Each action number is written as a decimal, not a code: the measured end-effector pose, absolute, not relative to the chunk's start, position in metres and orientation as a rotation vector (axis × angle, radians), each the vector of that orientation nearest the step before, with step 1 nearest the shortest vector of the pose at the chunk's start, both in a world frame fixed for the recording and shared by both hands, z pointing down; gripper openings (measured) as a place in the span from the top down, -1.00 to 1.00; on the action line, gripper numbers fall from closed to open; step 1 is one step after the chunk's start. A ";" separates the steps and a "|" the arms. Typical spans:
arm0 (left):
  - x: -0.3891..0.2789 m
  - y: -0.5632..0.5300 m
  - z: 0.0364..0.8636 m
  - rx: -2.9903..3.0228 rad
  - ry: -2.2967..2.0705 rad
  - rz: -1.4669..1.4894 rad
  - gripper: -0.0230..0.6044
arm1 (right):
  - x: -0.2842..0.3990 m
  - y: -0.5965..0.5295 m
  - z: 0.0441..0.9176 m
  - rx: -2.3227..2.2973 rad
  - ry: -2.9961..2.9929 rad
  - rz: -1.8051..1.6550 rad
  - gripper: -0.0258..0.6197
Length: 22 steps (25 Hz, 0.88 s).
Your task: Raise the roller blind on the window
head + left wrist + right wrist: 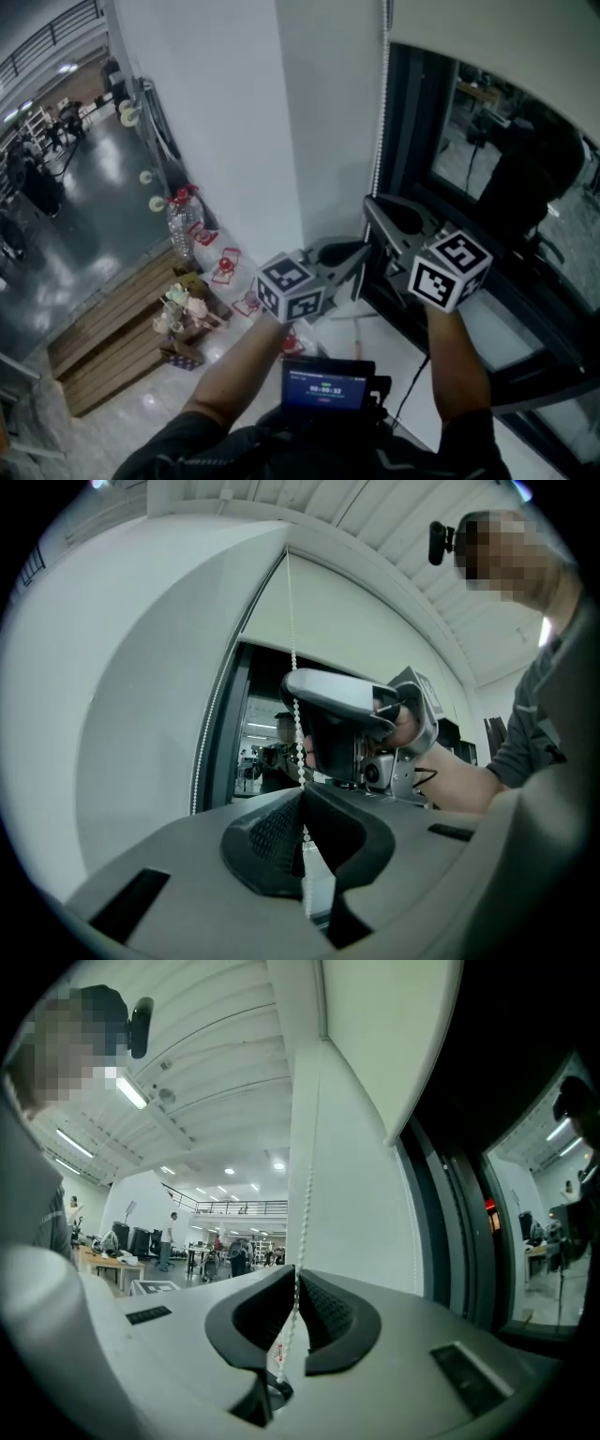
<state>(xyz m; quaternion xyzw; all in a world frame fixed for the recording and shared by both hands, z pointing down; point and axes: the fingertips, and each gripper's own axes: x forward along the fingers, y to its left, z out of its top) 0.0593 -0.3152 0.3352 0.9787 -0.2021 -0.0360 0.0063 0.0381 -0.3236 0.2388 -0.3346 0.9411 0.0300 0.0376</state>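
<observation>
The roller blind [506, 47] covers only the top of the window [487, 178], and the dark glass below its lower edge is bare. Its bead chain [380, 122] drops along the window's left side, beside the white wall [272, 112]. Both tongs grip that chain. The left gripper [364, 261] has its jaws closed on the beads, and the right gripper [371, 204] pinches the chain just above it (in each gripper view the beads run up from between the pressed pads [272, 832]). A small screen [325, 386] glows at the person's chest.
</observation>
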 end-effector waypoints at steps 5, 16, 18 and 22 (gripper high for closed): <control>0.057 -0.313 0.335 3.044 -0.623 -0.141 0.92 | 0.035 -0.323 0.240 -1.028 2.891 0.110 0.89; 0.058 -0.315 0.378 2.998 -0.625 -0.040 0.92 | 0.038 -0.328 0.286 -1.077 2.922 -0.012 0.90; 0.060 -0.315 0.387 2.983 -0.621 -0.025 0.92 | 0.038 -0.328 0.295 -1.084 2.924 -0.044 0.90; 0.059 -0.312 0.410 2.962 -0.626 0.041 0.92 | 0.037 -0.325 0.316 -1.086 2.931 -0.106 0.90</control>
